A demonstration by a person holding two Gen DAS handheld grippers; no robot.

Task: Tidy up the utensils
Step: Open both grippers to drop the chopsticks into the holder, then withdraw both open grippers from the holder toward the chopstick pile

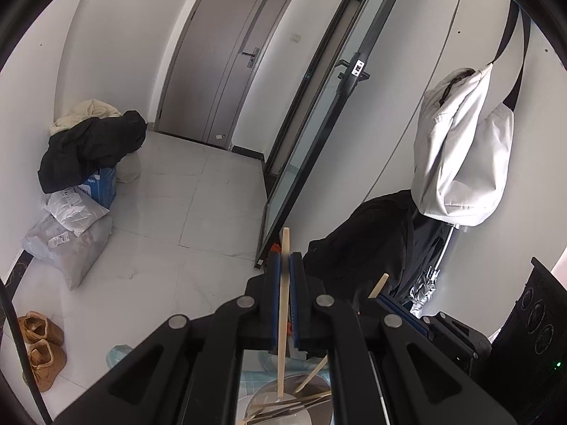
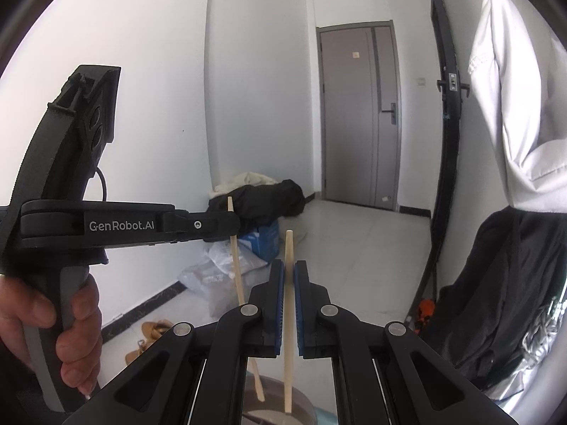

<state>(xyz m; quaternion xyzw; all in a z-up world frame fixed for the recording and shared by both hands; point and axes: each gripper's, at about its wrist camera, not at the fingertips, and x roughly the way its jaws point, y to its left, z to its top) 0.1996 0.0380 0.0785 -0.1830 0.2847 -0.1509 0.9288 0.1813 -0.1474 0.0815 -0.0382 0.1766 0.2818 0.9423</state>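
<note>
Grey door (image 2: pixel 358 113) upper centre-right of my right view, my left gripper (image 1: pixel 284 260) low centre clamped on an upright wooden chopstick (image 1: pixel 282 318), my right gripper (image 2: pixel 288 272) clamped on another chopstick (image 2: pixel 288 336), more chopsticks (image 1: pixel 294 402) in a round dish (image 1: pixel 319 412) at the bottom edge

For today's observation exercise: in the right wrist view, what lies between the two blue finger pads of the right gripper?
A single wooden chopstick stands upright between the pads of the right gripper, clamped there. The right wrist view shows it plainly.
</note>
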